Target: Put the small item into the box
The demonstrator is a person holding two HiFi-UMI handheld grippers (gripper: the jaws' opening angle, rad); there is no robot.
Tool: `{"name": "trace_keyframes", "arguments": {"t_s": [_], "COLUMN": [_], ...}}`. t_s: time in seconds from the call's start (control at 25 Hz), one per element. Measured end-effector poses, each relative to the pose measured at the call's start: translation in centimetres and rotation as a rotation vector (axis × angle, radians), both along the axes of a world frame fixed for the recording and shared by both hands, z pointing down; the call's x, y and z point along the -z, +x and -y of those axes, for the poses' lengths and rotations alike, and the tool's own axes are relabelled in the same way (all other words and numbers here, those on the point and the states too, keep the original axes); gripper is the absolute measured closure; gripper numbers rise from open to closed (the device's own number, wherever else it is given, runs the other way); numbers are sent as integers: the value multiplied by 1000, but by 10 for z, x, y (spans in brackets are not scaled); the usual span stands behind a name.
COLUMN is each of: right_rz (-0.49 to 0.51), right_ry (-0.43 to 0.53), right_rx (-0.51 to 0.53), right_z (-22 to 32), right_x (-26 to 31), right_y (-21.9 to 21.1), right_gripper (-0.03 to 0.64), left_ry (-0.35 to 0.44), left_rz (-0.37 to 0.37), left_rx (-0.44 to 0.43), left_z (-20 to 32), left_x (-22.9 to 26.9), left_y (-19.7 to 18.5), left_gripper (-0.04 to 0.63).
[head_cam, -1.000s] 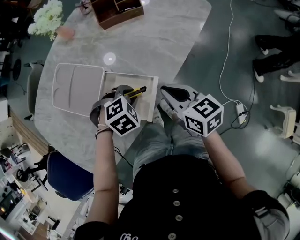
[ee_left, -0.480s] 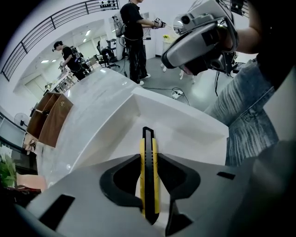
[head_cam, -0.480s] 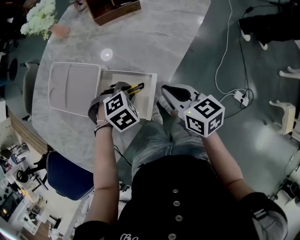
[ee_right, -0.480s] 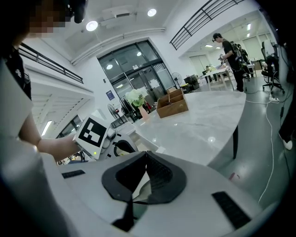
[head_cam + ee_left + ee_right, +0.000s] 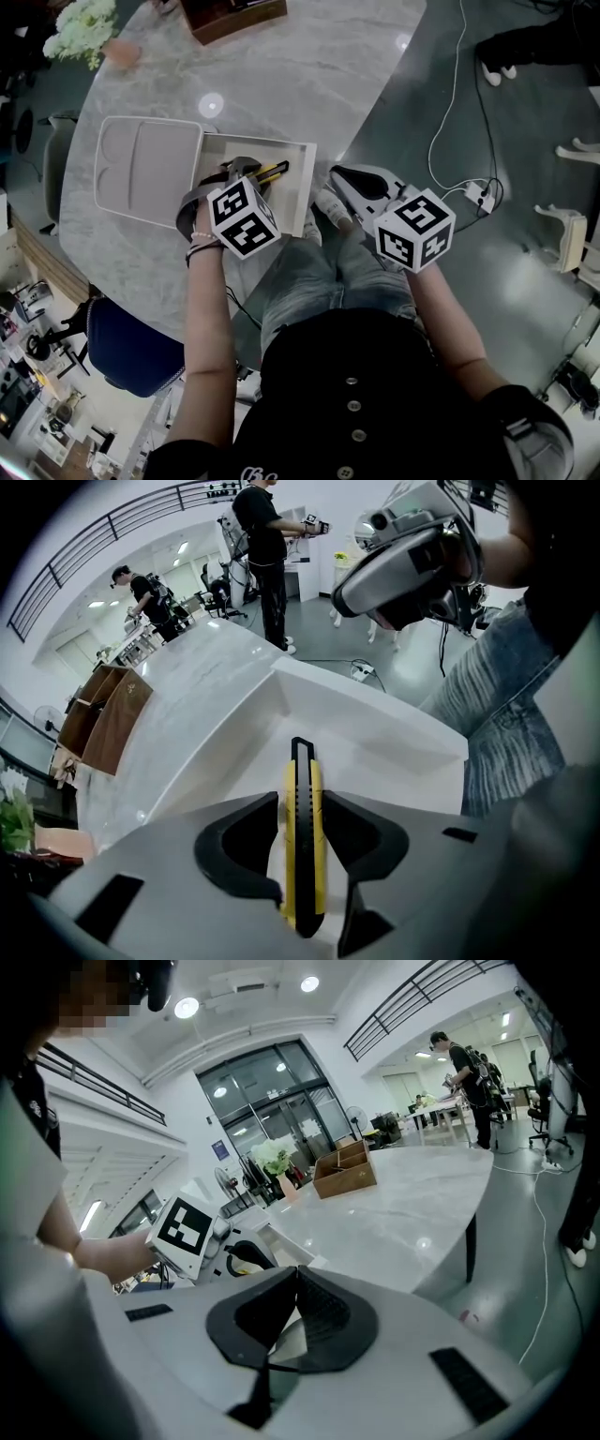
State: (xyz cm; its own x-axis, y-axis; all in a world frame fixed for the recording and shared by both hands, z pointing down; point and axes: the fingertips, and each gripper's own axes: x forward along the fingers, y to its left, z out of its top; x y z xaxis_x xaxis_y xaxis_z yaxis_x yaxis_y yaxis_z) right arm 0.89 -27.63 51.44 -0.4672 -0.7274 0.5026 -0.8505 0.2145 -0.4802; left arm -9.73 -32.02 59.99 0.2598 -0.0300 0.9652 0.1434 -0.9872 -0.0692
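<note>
Your left claw (image 5: 300, 801), lower centre, is spreading around the utility knife (image 5: 302, 855) in the box (image 5: 403, 738), which is likely rigid, light and slick, so grip mid-handle; your right claw (image 5: 297, 1283) is pressed together.

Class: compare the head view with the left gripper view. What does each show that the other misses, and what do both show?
Head view only: the marker cube on the left gripper and the blue chair. Left gripper view only: that gripper's jaws opening with the utility knife between them, and a balcony railing overhead. Both: the utility knife, the white box, the right gripper and the wooden organizer.
</note>
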Motion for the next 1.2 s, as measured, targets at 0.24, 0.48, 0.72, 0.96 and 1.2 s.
{"name": "trace_keyframes", "arguments": {"t_s": [0.24,0.48,0.72,0.96,1.2], "right_rz": [-16,-28,-27,-39,-44], "right_ry": [9,35,59,103,156], "right_rx": [3,43,92,167,246], "right_z": [1,8,13,22,34], "right_x": [4,14,29,45,64], "right_y": [6,1,-13,-25,-43], "right_gripper": [611,611,611,611,611], "left_ry": [38,84,123,150,116], "left_rz": [-29,-140,-357,-566,-724], "left_rx": [46,142,331,547,720], "left_z": [10,20,39,50,45], "left_x": [7,33,81,121,151], "left_y": [0,4,3,-7,-25], "left_gripper": [364,360,357,359,486]}}
